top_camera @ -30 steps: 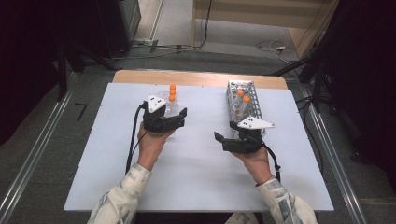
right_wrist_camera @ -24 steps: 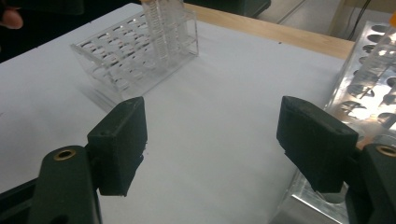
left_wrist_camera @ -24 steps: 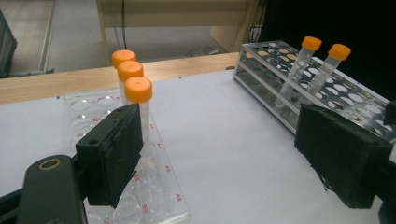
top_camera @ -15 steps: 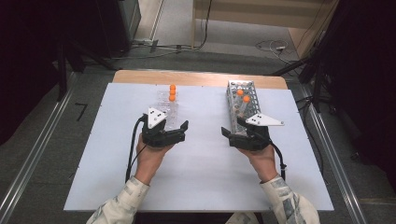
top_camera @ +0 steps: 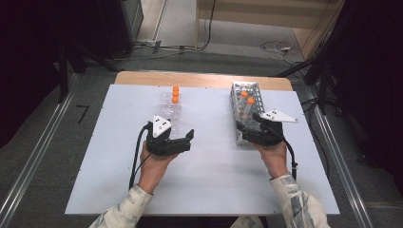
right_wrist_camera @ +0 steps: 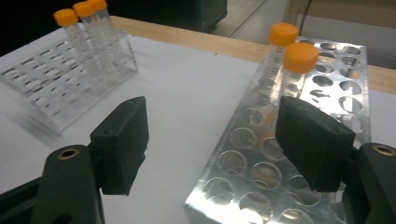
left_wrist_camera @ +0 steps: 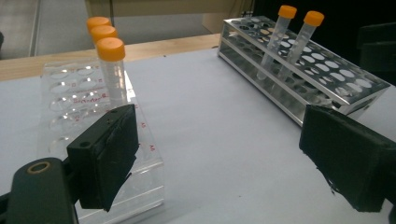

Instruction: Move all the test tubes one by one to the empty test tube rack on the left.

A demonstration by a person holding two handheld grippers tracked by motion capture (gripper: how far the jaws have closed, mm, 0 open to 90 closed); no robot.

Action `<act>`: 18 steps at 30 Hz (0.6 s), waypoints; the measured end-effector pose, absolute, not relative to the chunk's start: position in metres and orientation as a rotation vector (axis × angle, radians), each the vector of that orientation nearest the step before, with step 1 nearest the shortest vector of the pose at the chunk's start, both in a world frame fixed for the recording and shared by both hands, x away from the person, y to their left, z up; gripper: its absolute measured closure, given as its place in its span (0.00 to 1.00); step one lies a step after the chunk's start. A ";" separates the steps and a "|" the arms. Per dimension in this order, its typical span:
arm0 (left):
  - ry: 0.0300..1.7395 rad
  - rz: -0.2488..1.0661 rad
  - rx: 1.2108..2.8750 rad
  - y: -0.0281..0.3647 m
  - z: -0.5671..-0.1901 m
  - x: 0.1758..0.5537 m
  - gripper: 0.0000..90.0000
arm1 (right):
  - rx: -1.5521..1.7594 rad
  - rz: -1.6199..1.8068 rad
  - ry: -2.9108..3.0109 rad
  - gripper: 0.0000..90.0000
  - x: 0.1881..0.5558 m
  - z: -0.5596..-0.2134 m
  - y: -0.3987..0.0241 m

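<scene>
Your left gripper (top_camera: 183, 137) sits low over the table, jaws just opened wider, nothing between them. Your right gripper (top_camera: 247, 127) reaches forward, jaws apart and empty, forearms angled inward.

Pale white rectangular tabletop (top_camera: 214, 190) w/ a light wooden strip (top_camera: 204, 79) along its far edge. Grey carpeted floor (top_camera: 57, 142) around it; silver metal rails (top_camera: 33, 161) run L & R of table. Dark cabinet (top_camera: 121, 21) at back left, black cables (top_camera: 204, 45) on floor beyond. Dim surroundings.
</scene>
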State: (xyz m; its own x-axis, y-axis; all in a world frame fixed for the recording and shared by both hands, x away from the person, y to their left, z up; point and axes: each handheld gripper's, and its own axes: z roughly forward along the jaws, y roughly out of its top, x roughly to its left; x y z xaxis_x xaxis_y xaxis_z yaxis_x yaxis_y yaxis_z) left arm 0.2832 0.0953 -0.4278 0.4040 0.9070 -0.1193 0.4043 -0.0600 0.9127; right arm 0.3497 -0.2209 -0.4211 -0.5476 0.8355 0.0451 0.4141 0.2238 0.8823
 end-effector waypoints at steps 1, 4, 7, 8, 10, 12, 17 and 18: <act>1.167 0.625 1.655 0.095 -0.427 0.283 0.13 | 1.163 1.271 2.051 0.28 0.352 -0.421 -0.222; 1.165 0.625 1.655 0.095 -0.427 0.283 0.13 | 1.190 1.234 2.030 0.28 0.360 -0.422 -0.225; 1.169 0.623 1.652 0.097 -0.427 0.283 0.13 | 1.207 1.202 2.007 0.29 0.369 -0.422 -0.229; 1.171 0.625 1.651 0.097 -0.427 0.283 0.13 | 1.215 1.193 2.001 0.29 0.372 -0.422 -0.230; 1.172 0.623 1.643 0.098 -0.426 0.283 0.14 | 1.225 1.183 1.989 0.32 0.379 -0.425 -0.233; 1.172 0.624 1.643 0.098 -0.426 0.283 0.14 | 1.241 1.173 1.990 0.35 0.384 -0.428 -0.234; 1.178 0.623 1.646 0.098 -0.427 0.284 0.14 | 1.227 1.131 2.003 0.37 0.396 -0.433 -0.230; 1.177 0.624 1.645 0.098 -0.427 0.284 0.14 | 1.224 1.125 2.002 0.38 0.397 -0.432 -0.229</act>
State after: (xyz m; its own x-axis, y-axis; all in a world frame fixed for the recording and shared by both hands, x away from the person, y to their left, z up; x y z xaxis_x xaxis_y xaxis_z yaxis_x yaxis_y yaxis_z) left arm 0.2843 0.0982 -0.4272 0.3984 0.9083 -0.1272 0.4048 -0.0496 0.9131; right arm 0.3973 -0.2286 -0.4319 -0.4470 0.8944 -0.0169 0.4507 0.2416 0.8593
